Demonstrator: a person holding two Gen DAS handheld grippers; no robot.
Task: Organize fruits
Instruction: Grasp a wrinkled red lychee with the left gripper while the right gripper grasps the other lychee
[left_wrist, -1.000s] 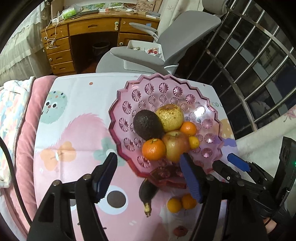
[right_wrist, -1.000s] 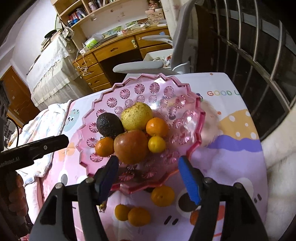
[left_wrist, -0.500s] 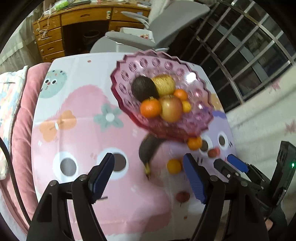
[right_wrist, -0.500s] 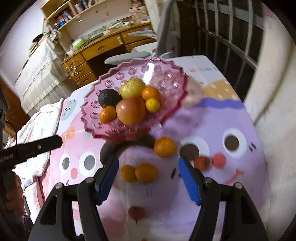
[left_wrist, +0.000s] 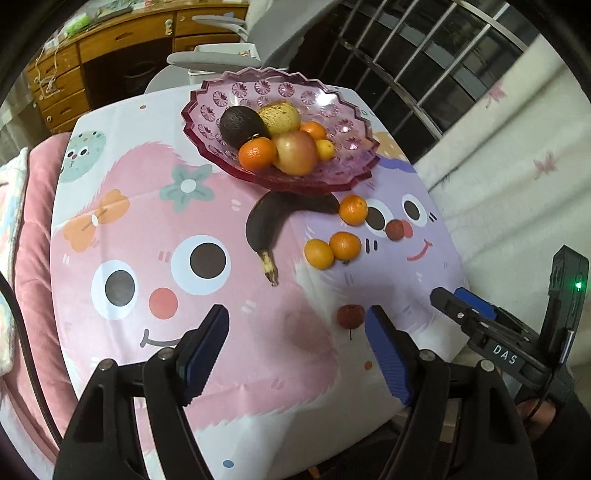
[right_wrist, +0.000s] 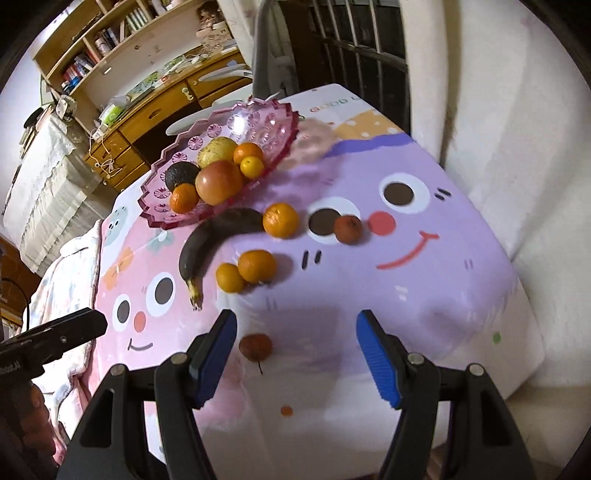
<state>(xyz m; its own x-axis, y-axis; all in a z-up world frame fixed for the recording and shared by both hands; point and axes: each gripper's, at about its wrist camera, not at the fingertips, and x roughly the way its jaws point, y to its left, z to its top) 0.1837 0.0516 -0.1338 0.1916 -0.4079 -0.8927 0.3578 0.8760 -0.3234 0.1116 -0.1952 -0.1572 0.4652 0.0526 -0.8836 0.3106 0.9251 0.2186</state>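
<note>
Left wrist view: your pink bowl (left_wrist: 236, 90) held avocado (left_wrist: 240, 125), pear (left_wrist: 280, 116), apple (left_wrist: 297, 151), three citrus. On tablecloth (left_wrist: 129, 258) near bowl: blackened banana (left_wrist: 264, 229), three oranges (left_wrist: 343, 245), two small reddish fruits (left_wrist: 349, 315). Your left gripper (left_wrist: 297, 350) fingers spread, empty; right gripper (right_wrist: 295, 354) likewise, lettered "DAS". Cloth read "GOOD", partly cut.

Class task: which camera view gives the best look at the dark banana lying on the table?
The left wrist view: the banana lies near mid-frame, sharp, its stem tip clear. The right wrist view shows the same banana further off-centre and slightly blurred, its upper end under the pink bowl.
</note>
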